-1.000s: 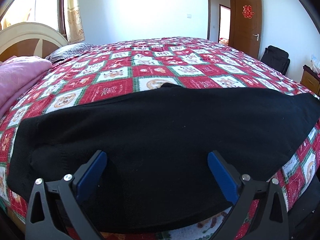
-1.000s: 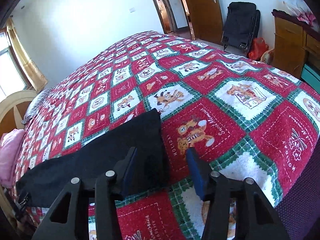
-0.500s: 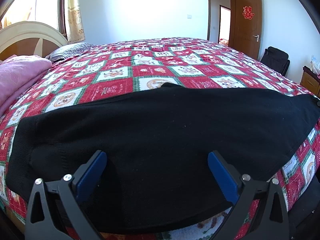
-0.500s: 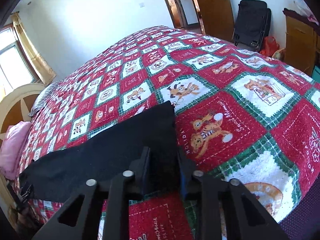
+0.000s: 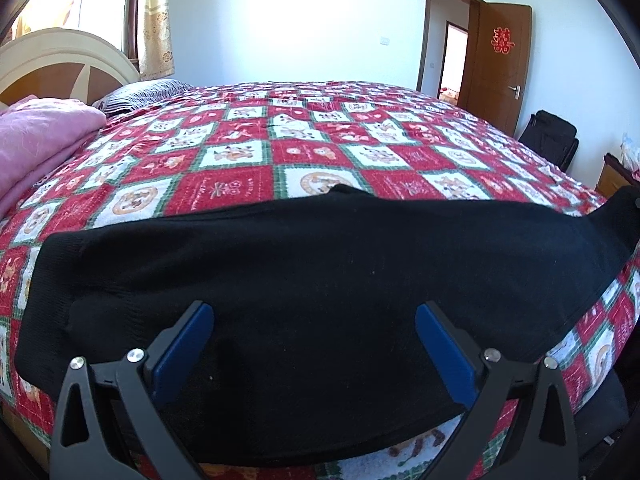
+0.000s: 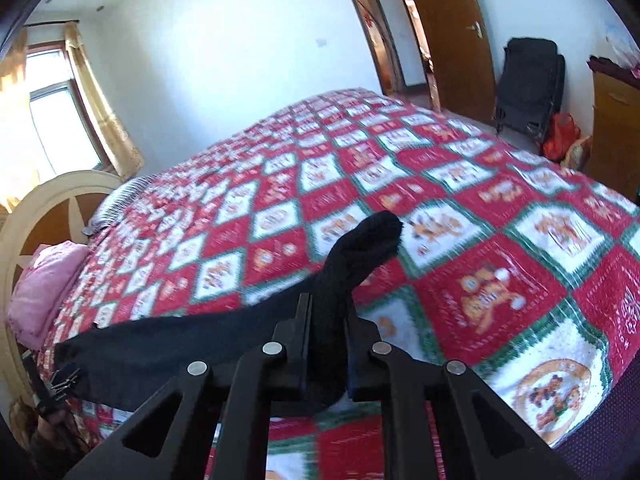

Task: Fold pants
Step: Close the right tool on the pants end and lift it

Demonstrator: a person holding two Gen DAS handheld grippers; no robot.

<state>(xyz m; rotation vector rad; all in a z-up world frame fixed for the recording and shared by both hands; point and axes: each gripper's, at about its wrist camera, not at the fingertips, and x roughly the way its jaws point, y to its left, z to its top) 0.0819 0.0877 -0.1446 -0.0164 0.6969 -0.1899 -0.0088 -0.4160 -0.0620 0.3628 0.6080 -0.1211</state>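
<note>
Black pants (image 5: pixel 320 280) lie spread lengthwise across the near edge of a bed with a red, white and green checked quilt (image 5: pixel 320 152). My left gripper (image 5: pixel 314 348) is open, its blue pads over the wide end of the pants, holding nothing. My right gripper (image 6: pixel 328 320) is shut on the other end of the pants (image 6: pixel 352 264) and lifts it off the quilt (image 6: pixel 480 240); the cloth end sticks up between the jaws. The rest of the pants trails left along the bed edge (image 6: pixel 160 348).
A pink blanket (image 5: pixel 36 148) and a striped pillow (image 5: pixel 140 94) lie by the headboard (image 5: pixel 60 64) at left. A black suitcase (image 6: pixel 528 80), a red bag (image 6: pixel 560 136) and a wooden cabinet (image 6: pixel 616 128) stand right of the bed by the open door (image 5: pixel 500 64).
My right gripper closed on the pants' end and raised it off the quilt. The left gripper stayed open and barely moved.
</note>
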